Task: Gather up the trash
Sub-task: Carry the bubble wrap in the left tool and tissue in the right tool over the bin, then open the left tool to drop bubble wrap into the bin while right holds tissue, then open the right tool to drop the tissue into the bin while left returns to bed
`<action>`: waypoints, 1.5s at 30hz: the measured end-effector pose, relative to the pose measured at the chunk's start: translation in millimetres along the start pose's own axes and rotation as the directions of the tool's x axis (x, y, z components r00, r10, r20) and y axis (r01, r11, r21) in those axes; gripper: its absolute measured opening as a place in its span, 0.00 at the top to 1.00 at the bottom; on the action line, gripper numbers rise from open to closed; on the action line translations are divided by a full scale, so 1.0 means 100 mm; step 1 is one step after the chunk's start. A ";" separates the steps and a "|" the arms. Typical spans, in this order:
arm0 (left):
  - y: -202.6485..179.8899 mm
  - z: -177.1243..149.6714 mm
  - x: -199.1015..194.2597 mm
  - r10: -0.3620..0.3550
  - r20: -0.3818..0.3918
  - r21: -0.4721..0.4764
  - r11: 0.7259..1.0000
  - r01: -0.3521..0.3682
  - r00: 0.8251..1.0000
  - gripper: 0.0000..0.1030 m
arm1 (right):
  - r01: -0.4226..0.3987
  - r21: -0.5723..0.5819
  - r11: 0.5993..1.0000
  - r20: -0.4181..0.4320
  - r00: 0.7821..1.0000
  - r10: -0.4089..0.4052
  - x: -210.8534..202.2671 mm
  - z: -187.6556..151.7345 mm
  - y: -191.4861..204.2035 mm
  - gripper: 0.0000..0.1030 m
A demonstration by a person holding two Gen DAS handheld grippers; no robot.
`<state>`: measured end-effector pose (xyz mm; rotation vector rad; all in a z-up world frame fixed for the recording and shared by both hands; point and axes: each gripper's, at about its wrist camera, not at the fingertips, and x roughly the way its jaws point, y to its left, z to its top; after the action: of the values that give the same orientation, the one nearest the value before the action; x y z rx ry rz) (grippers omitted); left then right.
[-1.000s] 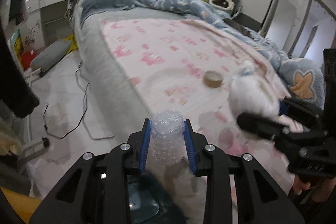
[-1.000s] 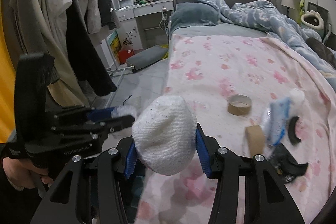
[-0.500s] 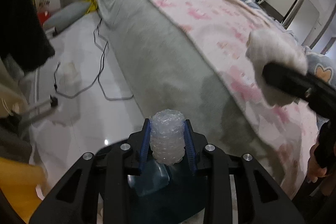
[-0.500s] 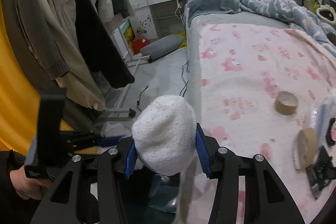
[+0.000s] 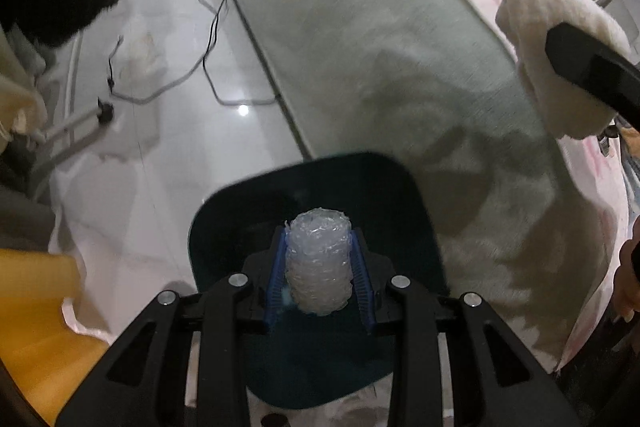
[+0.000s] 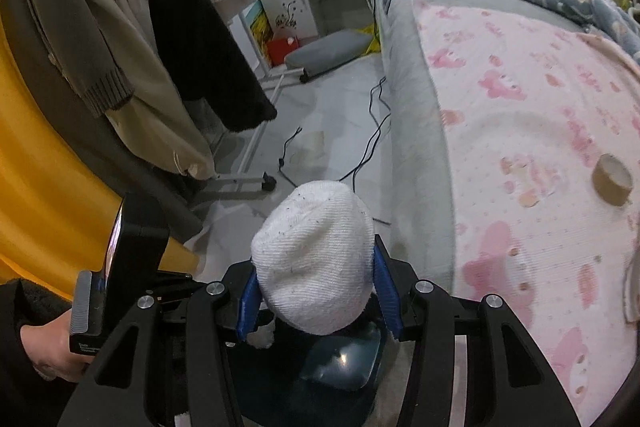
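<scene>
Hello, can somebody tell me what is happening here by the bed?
A person is collecting trash with a handheld tool in each hand. The left tool is shut on a roll of bubble wrap and holds it above the open dark teal trash bin on the floor beside the bed. The right tool is shut on a white wadded cloth, also above the bin. Neither piece has been dropped in yet. A roll of brown tape lies on the pink bed cover.

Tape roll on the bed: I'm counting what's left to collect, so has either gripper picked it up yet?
No. The tape roll lies on the pink blanket, away from both grippers.
</scene>
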<state>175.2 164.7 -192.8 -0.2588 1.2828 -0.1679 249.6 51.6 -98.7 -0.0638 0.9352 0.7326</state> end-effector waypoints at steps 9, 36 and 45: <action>0.19 -0.09 0.04 -0.028 -0.064 -0.030 0.999 0.026 0.998 0.45 | -0.010 -0.032 0.999 -0.089 0.996 0.007 0.37 -0.05 0.15 0.51; 0.39 0.09 -1.14 0.040 0.328 -0.008 0.999 -0.039 0.944 0.40 | 0.044 -0.078 0.996 -0.352 0.933 -0.069 1.18 -0.47 0.22 0.51; 0.29 0.11 -1.36 0.009 0.386 0.035 0.999 -0.024 0.922 0.51 | 0.051 -0.115 0.992 -0.431 0.897 -0.097 1.38 -0.65 0.25 0.51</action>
<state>147.2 229.7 -72.4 -0.2337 0.8874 -0.1194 240.2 122.9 -235.3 -0.3650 1.3163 0.7070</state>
